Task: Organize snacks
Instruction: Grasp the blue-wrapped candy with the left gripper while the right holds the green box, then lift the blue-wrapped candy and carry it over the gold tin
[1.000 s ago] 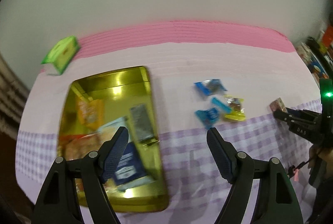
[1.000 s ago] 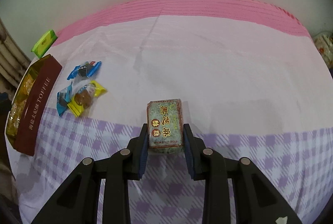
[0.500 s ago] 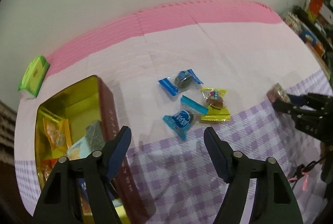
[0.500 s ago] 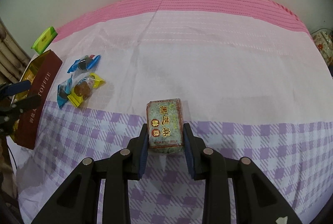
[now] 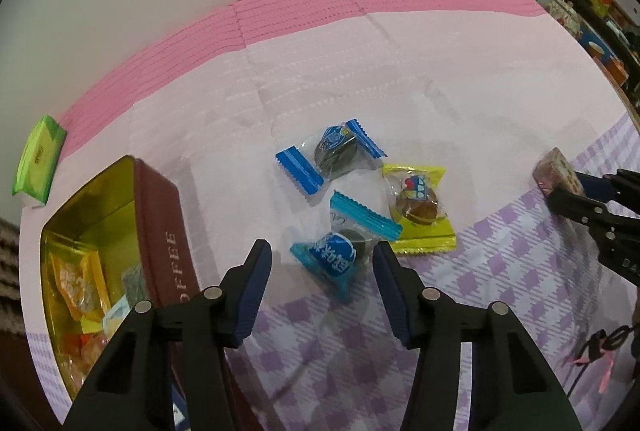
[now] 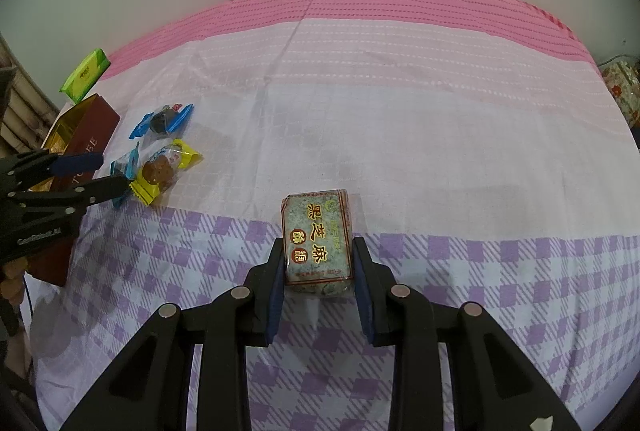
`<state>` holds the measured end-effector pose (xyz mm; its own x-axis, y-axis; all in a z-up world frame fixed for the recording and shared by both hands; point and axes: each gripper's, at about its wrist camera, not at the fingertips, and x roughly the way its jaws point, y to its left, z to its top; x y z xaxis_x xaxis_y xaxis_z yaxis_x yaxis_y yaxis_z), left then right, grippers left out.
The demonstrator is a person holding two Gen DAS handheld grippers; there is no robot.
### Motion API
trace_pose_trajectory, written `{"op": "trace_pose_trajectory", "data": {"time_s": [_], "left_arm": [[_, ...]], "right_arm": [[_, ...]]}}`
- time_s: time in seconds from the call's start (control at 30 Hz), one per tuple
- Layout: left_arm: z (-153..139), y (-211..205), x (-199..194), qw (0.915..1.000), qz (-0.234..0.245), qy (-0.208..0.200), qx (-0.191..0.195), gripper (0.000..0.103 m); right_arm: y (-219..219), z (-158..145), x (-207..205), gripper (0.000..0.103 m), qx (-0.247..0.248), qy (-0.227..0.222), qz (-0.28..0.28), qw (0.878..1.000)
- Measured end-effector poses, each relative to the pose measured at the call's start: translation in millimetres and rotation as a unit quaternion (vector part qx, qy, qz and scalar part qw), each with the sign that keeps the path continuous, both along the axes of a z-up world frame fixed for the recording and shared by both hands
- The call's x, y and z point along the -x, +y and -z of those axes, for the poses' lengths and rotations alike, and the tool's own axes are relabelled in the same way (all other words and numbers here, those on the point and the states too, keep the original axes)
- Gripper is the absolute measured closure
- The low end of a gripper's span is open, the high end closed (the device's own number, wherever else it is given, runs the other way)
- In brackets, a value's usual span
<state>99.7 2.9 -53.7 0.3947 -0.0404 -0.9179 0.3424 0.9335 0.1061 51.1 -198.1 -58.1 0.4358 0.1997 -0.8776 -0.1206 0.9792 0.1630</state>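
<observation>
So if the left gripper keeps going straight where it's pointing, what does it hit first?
Most likely the teal-wrapped candy: it lies between the left gripper's fingers, which have just been closing but do not yet press it. The tablecloth lies right under it. Depth is hard to judge.

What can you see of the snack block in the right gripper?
The snack block is a rectangular bar in clear glossy wrap, speckled grey-green, with a red-bordered label bearing gold characters and two red round marks. It lies lengthwise along the right gripper, whose blue-lined pads press its two long sides; its far end sticks out past the fingertips. It sits low over the tablecloth, where the purple check begins; contact with the cloth cannot be judged. Nothing else touches it.
</observation>
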Motion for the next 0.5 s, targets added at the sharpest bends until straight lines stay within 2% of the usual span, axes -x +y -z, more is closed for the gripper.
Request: {"op": "trace_pose_trajectory", "data": {"time_s": [0.27, 0.4, 0.5], "left_arm": [[12, -4, -15, 0.9997, -0.011, 0.019, 0.008, 0.059], [12, -5, -15, 0.9997, -0.013, 0.019, 0.010, 0.069], [11, -4, -14, 0.9995, -0.018, 0.023, 0.012, 0.073]], "right_arm": [[-2, 1, 0, 0.073, 0.000, 0.000, -0.001, 1.000], [-2, 0, 0, 0.072, 0.001, 0.001, -0.001, 1.000], [0, 0, -1, 0.072, 0.006, 0.000, -0.004, 1.000]]}}
